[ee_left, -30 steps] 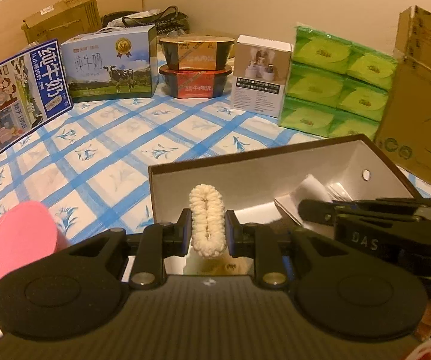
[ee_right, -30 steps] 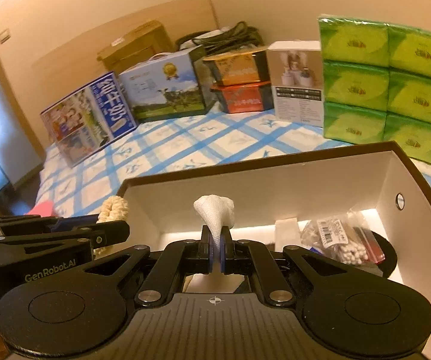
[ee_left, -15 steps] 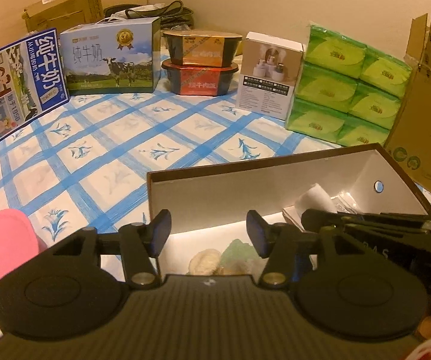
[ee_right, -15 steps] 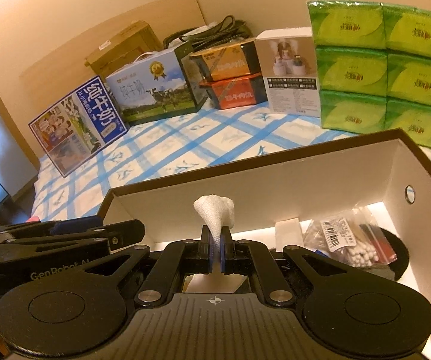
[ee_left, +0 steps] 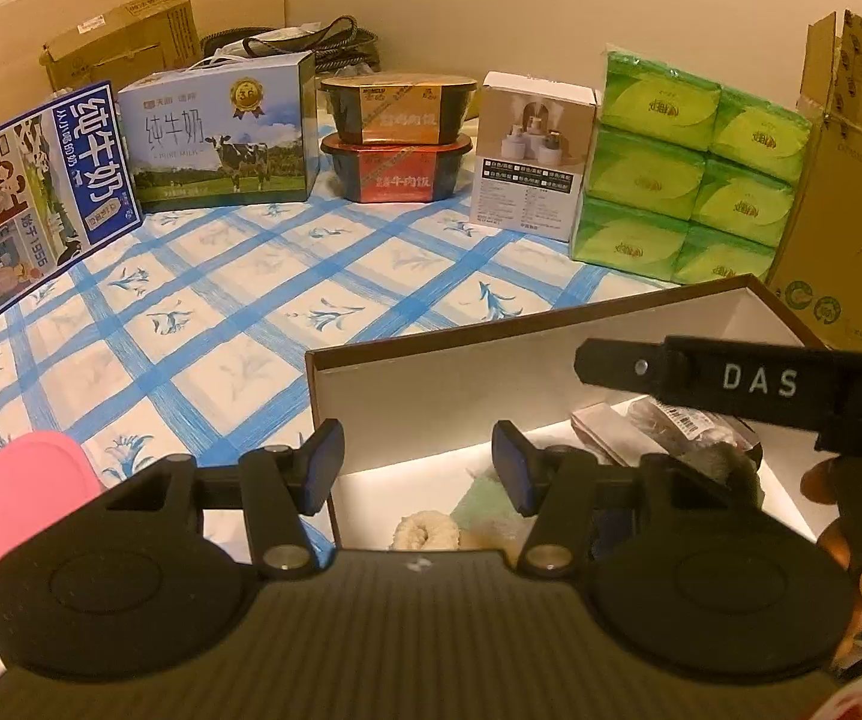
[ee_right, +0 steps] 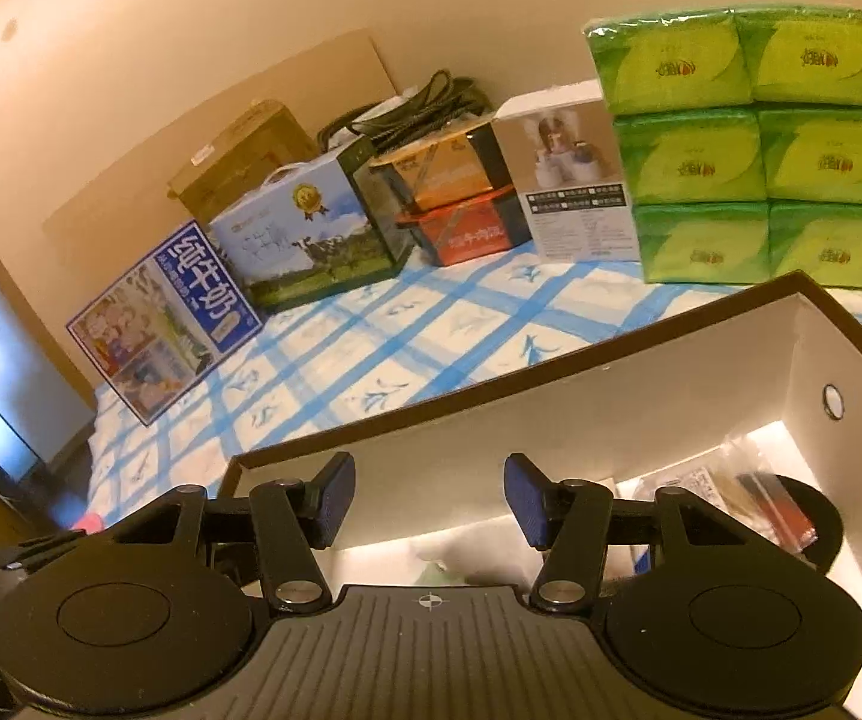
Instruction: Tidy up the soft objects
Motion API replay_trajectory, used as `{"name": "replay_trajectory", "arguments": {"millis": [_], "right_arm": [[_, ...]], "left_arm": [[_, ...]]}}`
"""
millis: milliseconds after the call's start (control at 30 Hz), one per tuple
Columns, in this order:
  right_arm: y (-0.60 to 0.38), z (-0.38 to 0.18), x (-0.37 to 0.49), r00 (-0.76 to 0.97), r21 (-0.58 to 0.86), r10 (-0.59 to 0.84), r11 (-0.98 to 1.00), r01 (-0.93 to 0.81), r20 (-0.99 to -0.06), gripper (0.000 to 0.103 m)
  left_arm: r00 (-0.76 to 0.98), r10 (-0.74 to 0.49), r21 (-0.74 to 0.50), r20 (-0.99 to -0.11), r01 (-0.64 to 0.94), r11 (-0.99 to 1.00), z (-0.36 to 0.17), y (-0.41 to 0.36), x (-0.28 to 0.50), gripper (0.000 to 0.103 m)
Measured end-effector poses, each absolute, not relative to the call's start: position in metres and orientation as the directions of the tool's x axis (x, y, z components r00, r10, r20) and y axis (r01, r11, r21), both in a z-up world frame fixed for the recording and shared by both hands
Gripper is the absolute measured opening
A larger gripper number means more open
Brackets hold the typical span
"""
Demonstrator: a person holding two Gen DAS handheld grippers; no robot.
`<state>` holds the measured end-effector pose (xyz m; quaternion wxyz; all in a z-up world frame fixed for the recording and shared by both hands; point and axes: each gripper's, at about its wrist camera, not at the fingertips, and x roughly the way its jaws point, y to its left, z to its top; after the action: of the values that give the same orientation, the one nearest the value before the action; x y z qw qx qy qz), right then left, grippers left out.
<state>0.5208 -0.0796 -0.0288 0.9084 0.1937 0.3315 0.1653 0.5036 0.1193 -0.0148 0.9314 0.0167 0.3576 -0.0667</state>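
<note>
Left tongs held apart and empty over an open box on a blue-checked bed, cream scrunchie laid on the box floor beside a pale green cloth, right tongs just opened, nothing between the pads, white cloth dropped below.

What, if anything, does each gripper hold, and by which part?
Nothing. The left gripper and right gripper are open, jaws just opened, over the box; the cream scrunchie lies inside.
</note>
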Motion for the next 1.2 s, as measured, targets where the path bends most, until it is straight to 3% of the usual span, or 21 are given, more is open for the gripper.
{"name": "replay_trajectory", "arguments": {"millis": [400, 867, 1200], "right_arm": [[-0.082, -0.031, 0.515, 0.714, 0.381, 0.339, 0.918, -0.110, -0.612, 0.055], [-0.073, -0.009, 0.492, 0.730, 0.371, 0.350, 0.918, -0.141, -0.587, 0.055], [-0.061, 0.019, 0.431, 0.742, 0.351, 0.401, 0.906, -0.235, -0.538, 0.056]], "left_arm": [[0.736, -0.103, -0.003, -0.669, 0.136, 0.991, -0.012, 0.118, 0.499, 0.052], [0.737, -0.083, 0.003, -0.671, 0.115, 0.993, -0.004, 0.125, 0.479, 0.052], [0.751, -0.082, -0.028, -0.656, 0.085, 0.996, 0.017, 0.141, 0.421, 0.052]]}}
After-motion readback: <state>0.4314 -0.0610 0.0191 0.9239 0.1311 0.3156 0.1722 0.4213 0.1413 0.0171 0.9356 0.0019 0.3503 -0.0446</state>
